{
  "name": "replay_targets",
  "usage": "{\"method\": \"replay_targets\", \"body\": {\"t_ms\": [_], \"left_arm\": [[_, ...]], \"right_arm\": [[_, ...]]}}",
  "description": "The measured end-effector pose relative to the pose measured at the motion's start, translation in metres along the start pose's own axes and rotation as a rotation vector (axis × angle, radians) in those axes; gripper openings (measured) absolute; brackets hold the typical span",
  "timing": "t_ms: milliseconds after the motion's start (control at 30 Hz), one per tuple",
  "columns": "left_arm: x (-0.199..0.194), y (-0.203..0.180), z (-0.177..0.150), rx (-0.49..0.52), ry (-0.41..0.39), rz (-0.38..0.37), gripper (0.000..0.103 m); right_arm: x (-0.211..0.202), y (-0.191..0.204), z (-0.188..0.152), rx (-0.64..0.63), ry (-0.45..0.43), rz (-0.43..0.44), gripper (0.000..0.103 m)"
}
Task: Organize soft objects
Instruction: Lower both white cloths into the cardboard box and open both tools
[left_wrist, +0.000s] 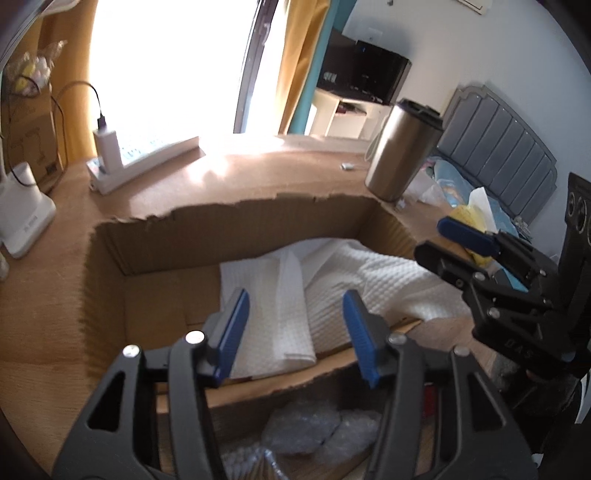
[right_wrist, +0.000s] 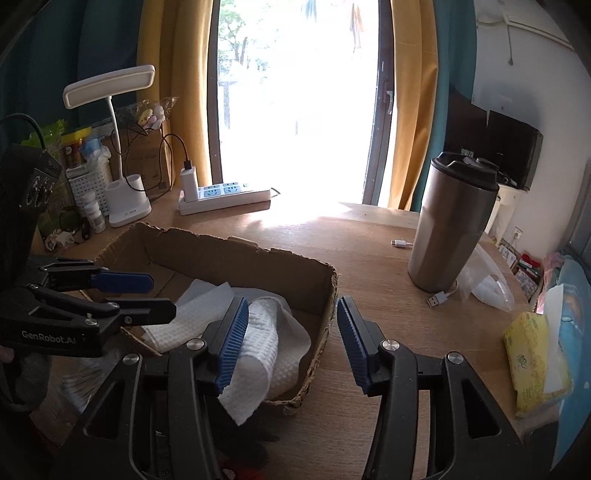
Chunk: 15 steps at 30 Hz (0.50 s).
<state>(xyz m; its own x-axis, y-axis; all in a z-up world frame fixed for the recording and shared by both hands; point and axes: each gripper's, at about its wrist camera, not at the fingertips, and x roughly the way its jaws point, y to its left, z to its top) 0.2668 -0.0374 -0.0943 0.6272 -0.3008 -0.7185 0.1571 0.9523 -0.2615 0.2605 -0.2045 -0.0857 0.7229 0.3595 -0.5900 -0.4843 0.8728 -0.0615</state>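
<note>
Left tool (left_wrist: 295, 325) agape; white cloths (left_wrist: 332, 291) partly hidden in cardboard box (left_wrist: 229, 236).

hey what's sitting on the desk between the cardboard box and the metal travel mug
Nothing: in the right wrist view the wooden desk is bare between the cardboard box and the metal travel mug. A small white connector lies farther back, by the mug.

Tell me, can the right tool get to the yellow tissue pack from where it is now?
Probably yes. The right tool is open and empty, and the yellow tissue pack lies uncovered on the table to its right with nothing between them.
</note>
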Motion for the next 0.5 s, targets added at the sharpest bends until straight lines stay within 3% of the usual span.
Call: {"method": "replay_targets", "body": {"t_ms": [233, 433, 500], "left_arm": [[-0.026, 0.001, -0.005, 0.009, -0.061, 0.008, 0.055], [-0.047, -0.005, -0.011, 0.036, -0.116, 0.02, 0.058], [-0.055, -0.007, -0.013, 0.046, -0.141, 0.024, 0.073]], "right_arm": [[-0.017, 0.013, 0.002, 0.005, -0.019, 0.004, 0.055], [-0.029, 0.021, 0.002, 0.019, -0.024, 0.018, 0.065], [-0.034, 0.023, 0.002, 0.029, -0.028, 0.018, 0.068]]}}
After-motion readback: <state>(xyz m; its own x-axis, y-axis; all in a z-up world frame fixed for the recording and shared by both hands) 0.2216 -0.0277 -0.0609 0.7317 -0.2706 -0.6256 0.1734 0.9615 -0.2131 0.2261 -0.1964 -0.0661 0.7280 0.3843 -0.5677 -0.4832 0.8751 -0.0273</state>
